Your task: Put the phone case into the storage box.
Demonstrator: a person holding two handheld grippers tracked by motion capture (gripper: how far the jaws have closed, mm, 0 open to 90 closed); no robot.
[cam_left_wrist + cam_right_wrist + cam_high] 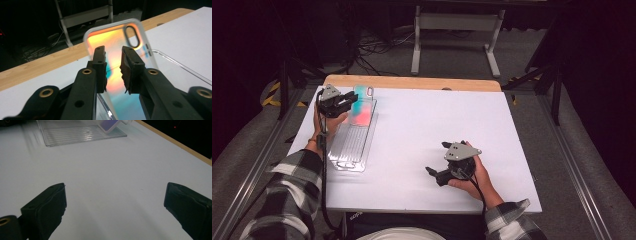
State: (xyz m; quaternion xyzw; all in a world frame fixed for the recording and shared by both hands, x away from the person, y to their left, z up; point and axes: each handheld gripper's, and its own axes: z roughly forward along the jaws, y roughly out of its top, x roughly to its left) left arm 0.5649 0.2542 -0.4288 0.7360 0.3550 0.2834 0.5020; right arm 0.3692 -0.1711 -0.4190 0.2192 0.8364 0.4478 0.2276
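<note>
I see left gripper (113, 65) jaws slightly apart over phone case (117, 37), far-left in clear tray (343, 160) | right gripper (115, 202) wide open, empty, near right.

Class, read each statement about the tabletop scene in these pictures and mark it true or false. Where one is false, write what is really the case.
1. The phone case has an iridescent orange-to-teal back. True.
2. The left hand-held gripper is at the phone case, with a narrow gap between its jaws. True.
3. The right hand-held gripper grips the clear tray. False: its jaws stand wide apart over the bare white table top, away from the tray.
4. The phone case lies flat in the middle of the table. False: it leans tilted at the far end of the clear tray, on the table's left side.
5. The person wears plaid sleeves. True.
</note>
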